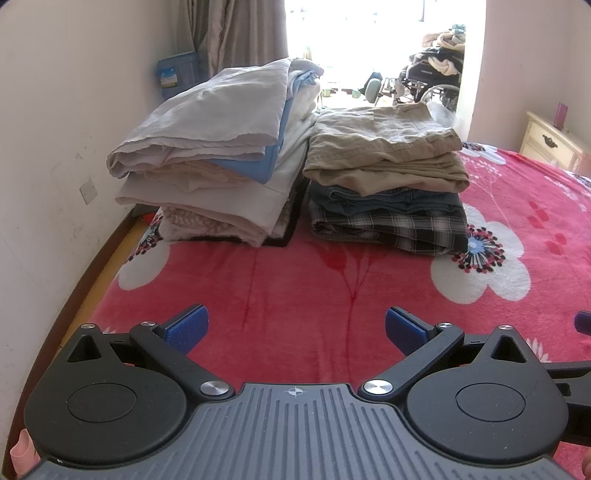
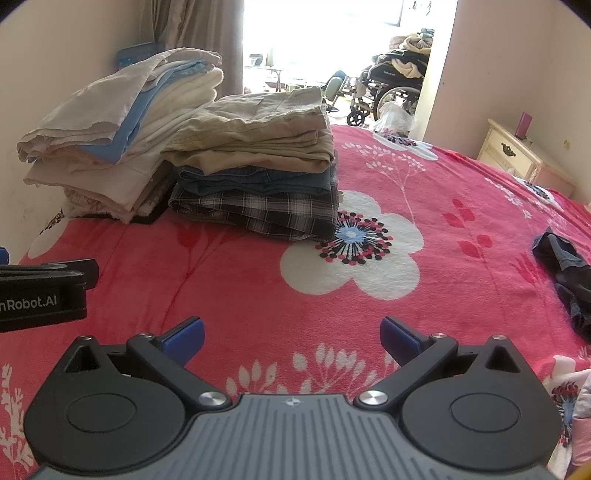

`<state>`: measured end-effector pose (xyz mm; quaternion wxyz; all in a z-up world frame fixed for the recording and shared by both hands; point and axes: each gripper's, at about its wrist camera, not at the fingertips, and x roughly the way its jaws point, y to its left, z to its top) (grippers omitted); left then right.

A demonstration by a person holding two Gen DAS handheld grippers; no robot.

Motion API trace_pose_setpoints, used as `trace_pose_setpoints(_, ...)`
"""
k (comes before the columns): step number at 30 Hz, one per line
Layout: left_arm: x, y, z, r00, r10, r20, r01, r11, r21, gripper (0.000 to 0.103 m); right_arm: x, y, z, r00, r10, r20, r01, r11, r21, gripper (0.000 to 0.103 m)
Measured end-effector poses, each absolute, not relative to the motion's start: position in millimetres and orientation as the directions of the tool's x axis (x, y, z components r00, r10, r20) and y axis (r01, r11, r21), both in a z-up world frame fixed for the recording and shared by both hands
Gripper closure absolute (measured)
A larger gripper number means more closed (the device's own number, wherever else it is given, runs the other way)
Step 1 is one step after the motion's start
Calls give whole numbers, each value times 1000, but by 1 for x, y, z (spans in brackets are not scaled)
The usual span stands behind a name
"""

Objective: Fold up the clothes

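Two stacks of folded clothes sit at the far side of a red flowered blanket. The left stack is pale beige, white and blue. The right stack has khaki trousers on top, then denim, then a plaid piece. Both stacks also show in the right wrist view, the pale one and the khaki one. A crumpled dark garment lies unfolded at the right edge. My left gripper is open and empty above the blanket. My right gripper is open and empty too. The left gripper's body shows at the right view's left edge.
A wall runs along the left side of the bed, with a strip of floor beside it. A cream nightstand stands at the far right. A wheelchair piled with clothes is in the bright doorway beyond. A curtain hangs behind the stacks.
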<state>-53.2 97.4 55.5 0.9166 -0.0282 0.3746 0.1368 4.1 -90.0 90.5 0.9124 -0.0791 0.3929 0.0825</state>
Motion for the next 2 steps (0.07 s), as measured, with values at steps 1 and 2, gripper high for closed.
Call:
trace_pose_setpoints(1,-53,97,55,682,230,-694,-271,961,51,0,4,-90,91,678,88,-730,-212,974,-79,0)
trace_pose_setpoints(2,-53,97,56,683,230,-694,-271,961,52,0,4,-90,91,678,88,-730,-212,974,-79,0)
